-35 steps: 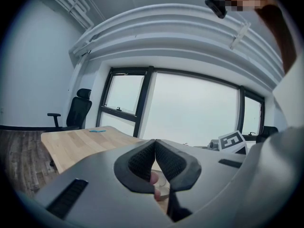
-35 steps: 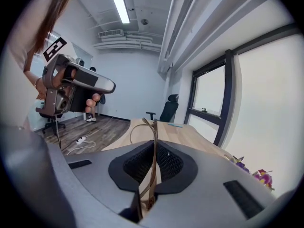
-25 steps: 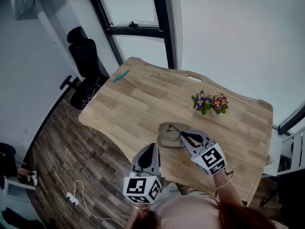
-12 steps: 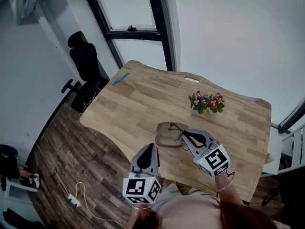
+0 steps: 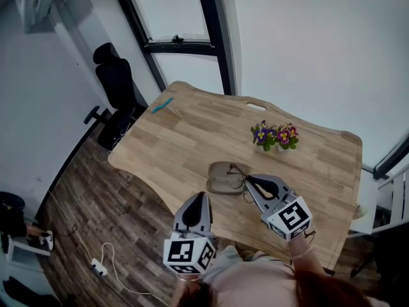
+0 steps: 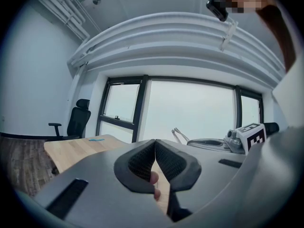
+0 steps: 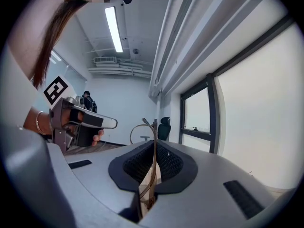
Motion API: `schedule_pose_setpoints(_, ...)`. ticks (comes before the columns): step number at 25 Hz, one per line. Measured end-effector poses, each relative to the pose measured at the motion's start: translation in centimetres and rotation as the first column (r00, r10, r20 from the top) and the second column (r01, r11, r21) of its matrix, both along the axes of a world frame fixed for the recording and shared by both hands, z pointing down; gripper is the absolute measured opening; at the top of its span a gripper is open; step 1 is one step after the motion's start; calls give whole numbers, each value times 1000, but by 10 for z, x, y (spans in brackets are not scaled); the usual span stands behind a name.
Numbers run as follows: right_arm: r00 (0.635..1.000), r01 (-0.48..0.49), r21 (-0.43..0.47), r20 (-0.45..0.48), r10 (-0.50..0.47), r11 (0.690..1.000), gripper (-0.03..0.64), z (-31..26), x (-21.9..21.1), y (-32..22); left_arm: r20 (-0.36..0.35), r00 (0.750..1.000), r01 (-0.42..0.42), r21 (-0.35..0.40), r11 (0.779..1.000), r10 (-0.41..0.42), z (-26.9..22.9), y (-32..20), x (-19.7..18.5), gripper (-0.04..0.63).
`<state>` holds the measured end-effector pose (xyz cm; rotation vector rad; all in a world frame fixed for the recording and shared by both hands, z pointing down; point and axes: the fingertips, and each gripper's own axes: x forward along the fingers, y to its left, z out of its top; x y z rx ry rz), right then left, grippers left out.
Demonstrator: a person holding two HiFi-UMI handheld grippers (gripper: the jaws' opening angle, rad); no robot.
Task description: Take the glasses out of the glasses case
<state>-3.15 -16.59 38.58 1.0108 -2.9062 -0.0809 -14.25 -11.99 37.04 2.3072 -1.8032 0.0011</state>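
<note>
Only the right gripper view shows the glasses (image 7: pixel 153 141) clamped edge-on between the right gripper's (image 7: pixel 154 164) jaws, while the head view places them mid-frame beside the glasses case (image 5: pixel 219 178) on the table (image 5: pixel 185 133), with the left gripper (image 6: pixel 155 150) pressed together on nothing.

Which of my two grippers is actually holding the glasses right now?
The right gripper: its jaws are clamped on the thin frame of the glasses. The left gripper is shut too, but with nothing between its jaws.

L gripper (image 5: pixel 199 197), R gripper (image 5: pixel 250 181): grey, b/w cubes (image 5: pixel 189 254)
</note>
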Motion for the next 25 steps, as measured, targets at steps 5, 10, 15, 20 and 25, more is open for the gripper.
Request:
schedule_pose_setpoints(5, 999, 0, 14, 32, 0, 1000, 12, -9, 7, 7, -7, 1000, 4, 9, 1000, -4, -3, 6, 5, 2)
schedule_pose_setpoints(10, 999, 0, 32, 54, -2, 1000, 12, -15, 13, 9, -7, 1000, 7, 16, 1000, -7, -8, 9, 9, 2)
schedule_pose_setpoints(15, 997, 2, 43, 72, -5, 999, 12, -20, 19, 9, -8, 1000, 10, 15, 1000, -10, -8, 10, 14, 2)
schedule_pose_setpoints(20, 997, 5, 42, 83, -8, 999, 12, -24, 21, 12, -3, 1000, 10, 12, 1000, -10, -9, 12, 16, 2)
schedule_pose_setpoints(25, 995, -2, 22, 99, 0, 1000, 14, -23, 24, 11, -1, 1000, 4, 7, 1000, -4, -8, 11, 18, 2)
